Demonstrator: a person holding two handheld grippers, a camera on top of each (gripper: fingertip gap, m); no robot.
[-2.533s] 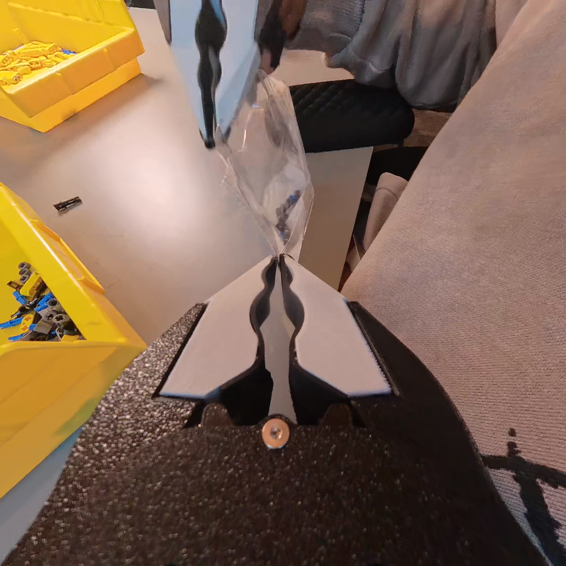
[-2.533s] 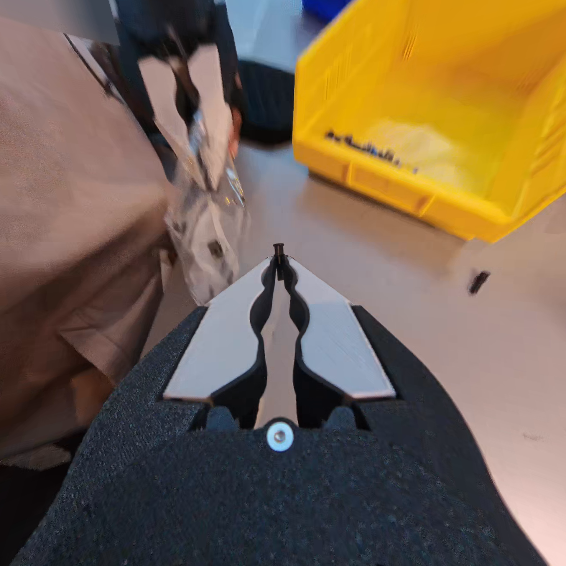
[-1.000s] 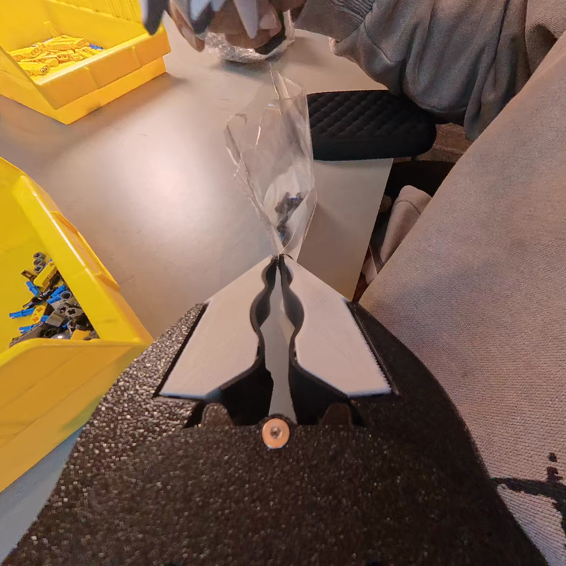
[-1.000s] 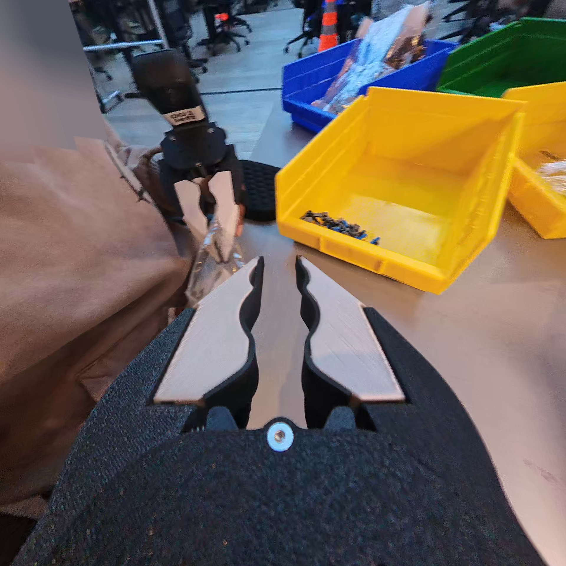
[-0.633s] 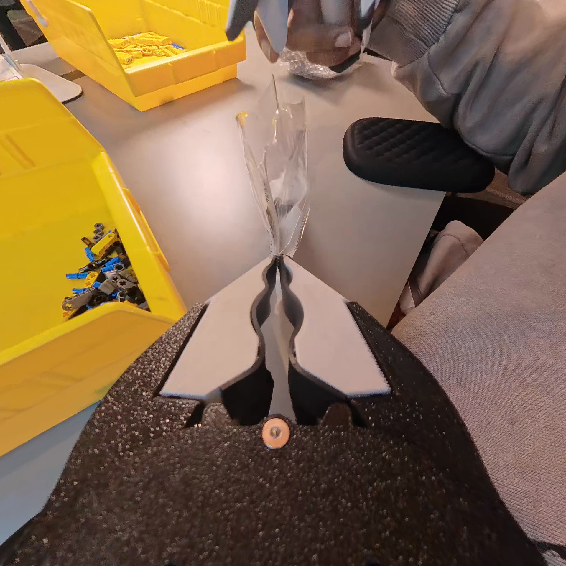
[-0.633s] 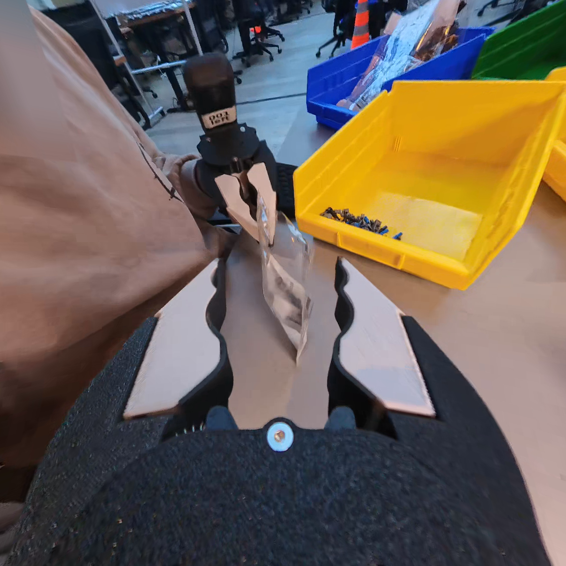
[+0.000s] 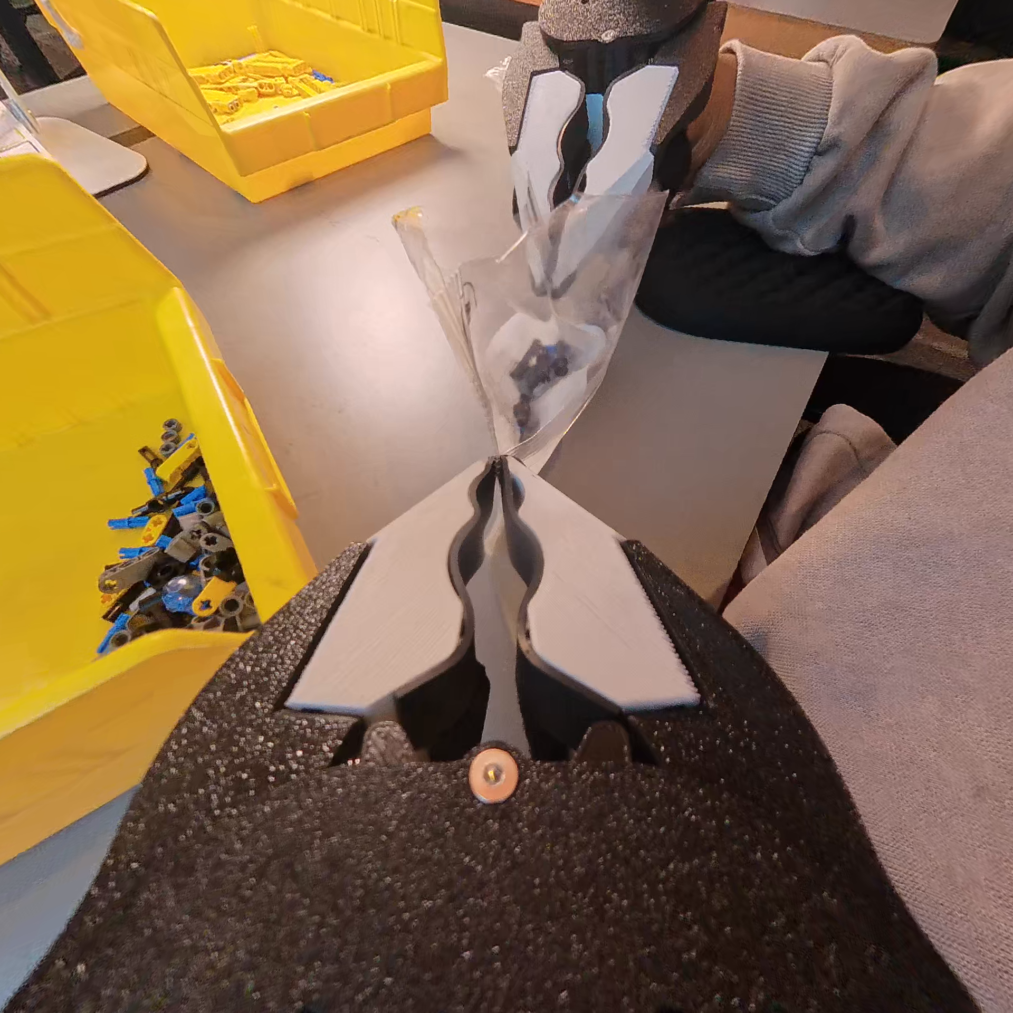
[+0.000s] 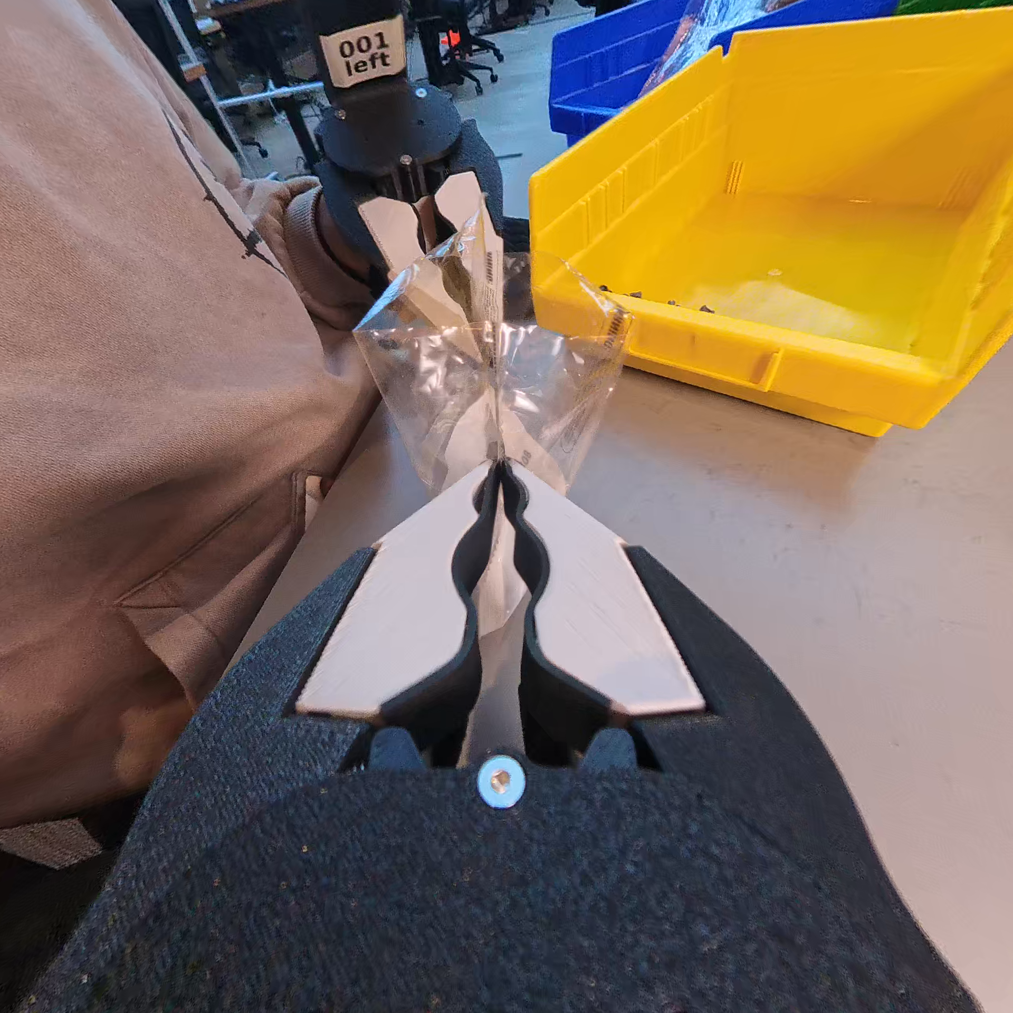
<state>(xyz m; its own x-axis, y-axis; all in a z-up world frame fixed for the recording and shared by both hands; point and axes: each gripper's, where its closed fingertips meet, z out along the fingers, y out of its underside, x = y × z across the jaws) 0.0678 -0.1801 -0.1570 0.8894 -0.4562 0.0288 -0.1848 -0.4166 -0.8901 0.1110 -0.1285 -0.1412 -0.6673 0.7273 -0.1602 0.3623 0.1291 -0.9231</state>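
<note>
Between both claws hangs a clear bag point(image 7: 540, 334), left claw point(image 7: 498, 461) and right claw point(image 8: 498, 465) each clenched on it.

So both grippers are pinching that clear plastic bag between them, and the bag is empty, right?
Not empty. The left wrist view shows small dark pieces inside the clear plastic bag. The left gripper and right gripper do both pinch it.

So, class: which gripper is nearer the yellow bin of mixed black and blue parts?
Left. The left gripper, shut on the bag, sits right beside the bin. The right gripper grips the bag's far end, with the bin ahead to its right.
</note>
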